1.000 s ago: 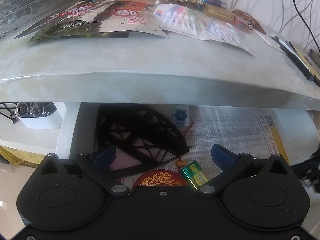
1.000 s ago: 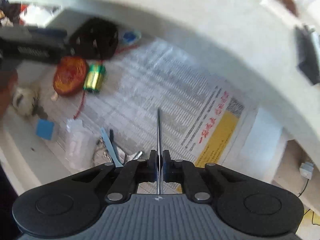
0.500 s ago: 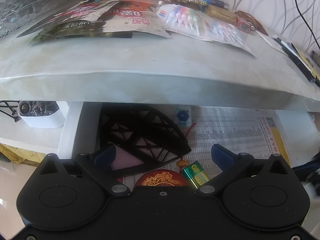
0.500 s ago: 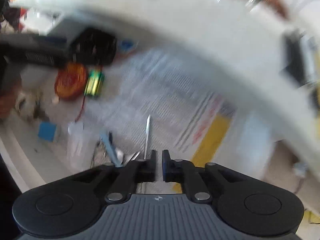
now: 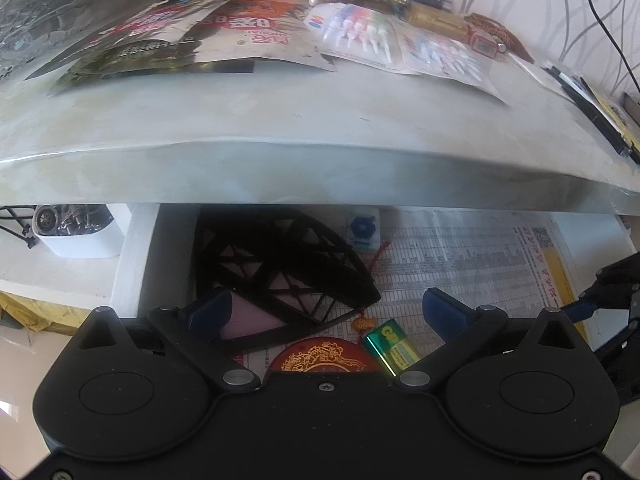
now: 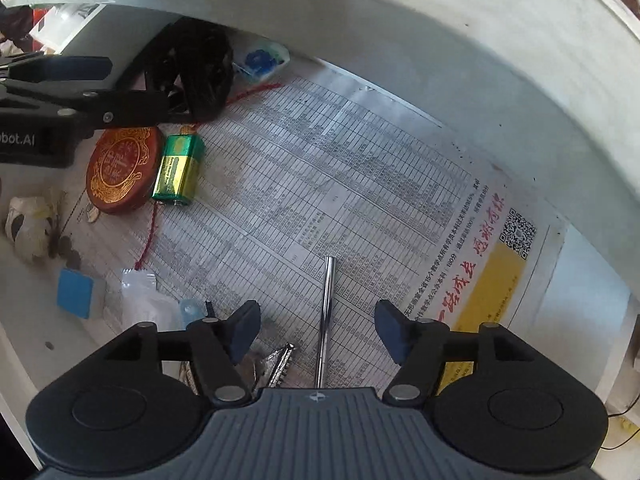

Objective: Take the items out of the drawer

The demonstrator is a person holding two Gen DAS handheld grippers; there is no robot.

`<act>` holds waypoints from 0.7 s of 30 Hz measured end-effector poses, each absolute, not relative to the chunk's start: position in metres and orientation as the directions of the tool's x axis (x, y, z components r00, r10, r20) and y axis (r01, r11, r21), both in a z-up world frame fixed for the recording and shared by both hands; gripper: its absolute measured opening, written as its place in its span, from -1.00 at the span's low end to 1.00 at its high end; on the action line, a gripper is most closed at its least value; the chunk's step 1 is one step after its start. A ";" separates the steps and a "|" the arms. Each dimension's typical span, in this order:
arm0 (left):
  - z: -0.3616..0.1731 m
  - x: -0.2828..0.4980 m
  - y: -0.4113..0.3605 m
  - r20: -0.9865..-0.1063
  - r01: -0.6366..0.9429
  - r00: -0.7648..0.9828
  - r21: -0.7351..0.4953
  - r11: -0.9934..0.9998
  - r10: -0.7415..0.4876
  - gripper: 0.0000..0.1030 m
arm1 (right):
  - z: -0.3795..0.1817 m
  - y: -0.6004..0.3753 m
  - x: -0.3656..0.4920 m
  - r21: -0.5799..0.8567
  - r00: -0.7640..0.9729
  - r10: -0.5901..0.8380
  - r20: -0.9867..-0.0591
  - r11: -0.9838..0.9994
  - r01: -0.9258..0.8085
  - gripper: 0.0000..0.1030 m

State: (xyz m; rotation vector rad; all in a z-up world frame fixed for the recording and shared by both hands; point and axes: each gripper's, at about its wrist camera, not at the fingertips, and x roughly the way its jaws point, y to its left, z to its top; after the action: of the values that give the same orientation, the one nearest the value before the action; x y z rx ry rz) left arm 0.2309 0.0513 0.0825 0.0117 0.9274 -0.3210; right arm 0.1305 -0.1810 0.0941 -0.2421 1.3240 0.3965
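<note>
Opening right gripper [image 6: 318,330], rod [image 6: 326,312] released

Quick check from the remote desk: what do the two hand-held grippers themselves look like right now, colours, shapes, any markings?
Both match. The left hand-held gripper has a black body with two round discs, black linkage arms on silver pivot pins, and dark blue pads. The right hand-held gripper adds a ribbed grey centre plate with a small logo. In the right wrist view, white lettering ending "bot.AI" shows on the left one's side. No cables or sleeves visible.

I see the drawer [image 6: 592,280] floor lined with printed paper [image 6: 320,184]; a metal rod [image 6: 326,312] lies near its front edge
</note>
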 end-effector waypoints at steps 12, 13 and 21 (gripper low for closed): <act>0.084 0.230 0.054 -0.779 0.283 0.556 -0.151 0.947 -0.290 1.00 | 0.096 -0.164 0.130 -0.016 0.144 0.055 -0.988 0.893 -0.449 -0.58; 0.084 0.230 0.054 -0.778 0.285 0.555 -0.154 0.946 -0.294 1.00 | 0.096 -0.164 0.129 -0.024 0.141 0.043 -0.989 0.896 -0.443 -0.85; 0.086 0.229 0.058 -0.770 0.294 0.552 -0.180 0.939 -0.321 1.00 | 0.097 -0.174 0.123 -0.040 0.164 0.030 -0.986 0.912 -0.408 -0.87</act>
State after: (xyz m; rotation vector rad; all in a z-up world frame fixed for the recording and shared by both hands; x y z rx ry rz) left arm 0.2291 0.0576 0.0856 -0.0314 0.9166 -0.3637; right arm 0.1233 -0.1741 0.0972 -0.3286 1.3777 0.3199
